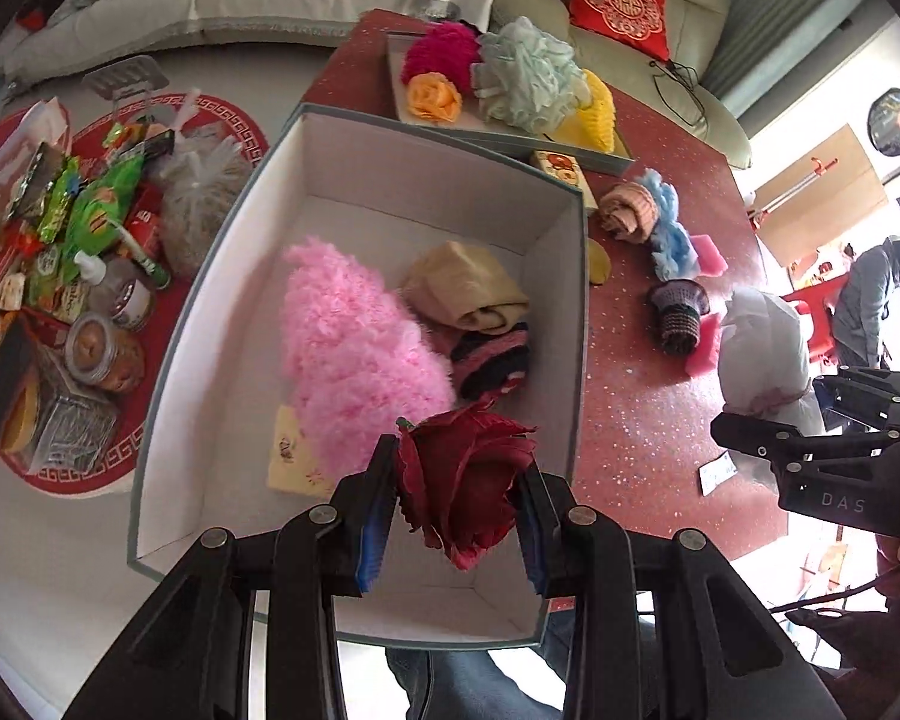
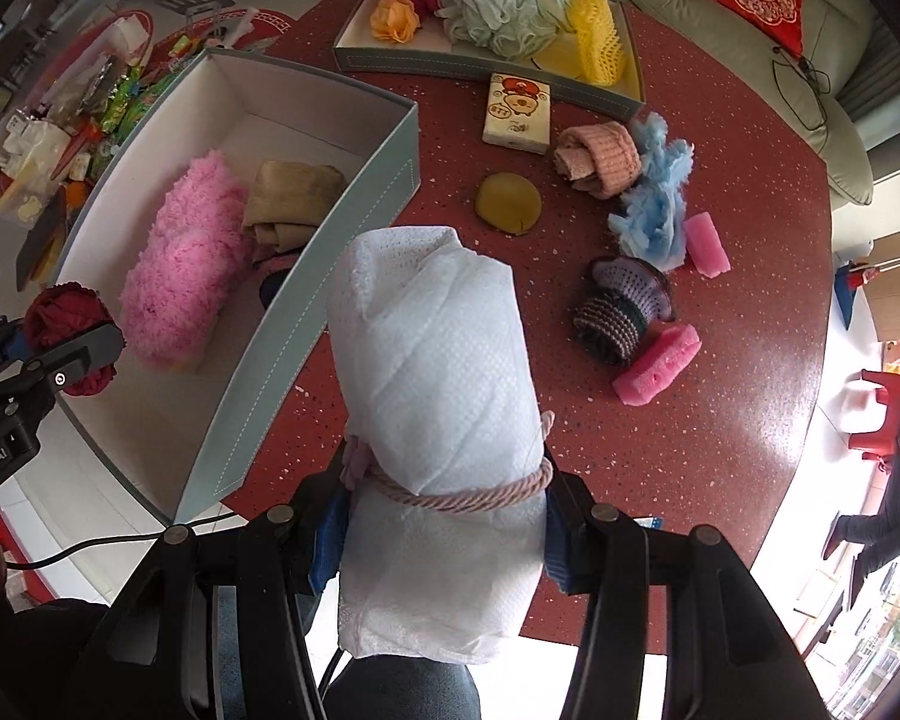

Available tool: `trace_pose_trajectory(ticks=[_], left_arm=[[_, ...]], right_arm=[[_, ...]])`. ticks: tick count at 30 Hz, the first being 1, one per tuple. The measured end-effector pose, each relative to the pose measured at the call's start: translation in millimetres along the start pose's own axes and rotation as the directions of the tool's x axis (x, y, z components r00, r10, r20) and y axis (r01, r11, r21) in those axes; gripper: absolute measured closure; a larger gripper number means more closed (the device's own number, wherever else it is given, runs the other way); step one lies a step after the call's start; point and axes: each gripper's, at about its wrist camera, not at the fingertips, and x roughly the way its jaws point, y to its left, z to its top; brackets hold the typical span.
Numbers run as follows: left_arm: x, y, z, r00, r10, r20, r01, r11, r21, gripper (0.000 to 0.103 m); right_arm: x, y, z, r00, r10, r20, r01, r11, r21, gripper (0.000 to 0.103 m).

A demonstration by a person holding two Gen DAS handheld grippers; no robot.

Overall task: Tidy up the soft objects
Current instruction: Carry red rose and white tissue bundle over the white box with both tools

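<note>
My left gripper [image 1: 457, 516] is shut on a dark red cloth rose [image 1: 468, 480], held over the near end of the open grey box [image 1: 576, 324]. Inside the box lie a fluffy pink bundle [image 1: 354, 348], a beige rolled cloth [image 1: 468, 294] and a pink-and-black knit piece [image 1: 492, 360]. My right gripper [image 2: 444, 516] is shut on a white rolled towel [image 2: 438, 396] tied with a pink cord, held above the red table [image 2: 720, 450] just right of the box [image 2: 306, 312]. The left gripper with the rose [image 2: 69, 330] shows at the right wrist view's left edge.
On the table lie a pink rolled cloth [image 2: 606, 159], blue fluff [image 2: 654, 204], a striped knit item [image 2: 618, 318], pink sponges [image 2: 660, 366], a yellow-brown pad [image 2: 508, 202] and a tissue pack [image 2: 519, 113]. A tray [image 2: 480, 69] at the back holds bath puffs and flowers. Snacks crowd a side table [image 1: 60, 252].
</note>
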Motion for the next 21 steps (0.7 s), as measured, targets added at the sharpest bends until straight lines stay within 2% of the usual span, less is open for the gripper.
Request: trace_pose_trajectory(ticks=[5, 11, 21], left_arm=[[-7.9, 33.4, -13.1, 1.0, 0.029, 0.011, -0.028, 0.996, -0.089, 0.066], [-10.5, 57.5, -28.4, 0.998, 0.055, -0.002, -0.055, 0.988, -0.143, 0.066], [-5.9, 63.4, -36.0, 0.998, 0.055, -0.036, -0.06, 0.988, -0.142, 0.066]], right_arm=[[-2.1, 23.1, 12.5, 1.0, 0.015, 0.01, -0.014, 0.998, -0.053, 0.047], [0.2, 49.4, 18.5, 0.999, 0.032, 0.0, -0.032, 0.993, -0.112, 0.047], [5.9, 86.3, 22.5, 0.999, 0.047, -0.009, -0.047, 0.978, -0.202, 0.047]])
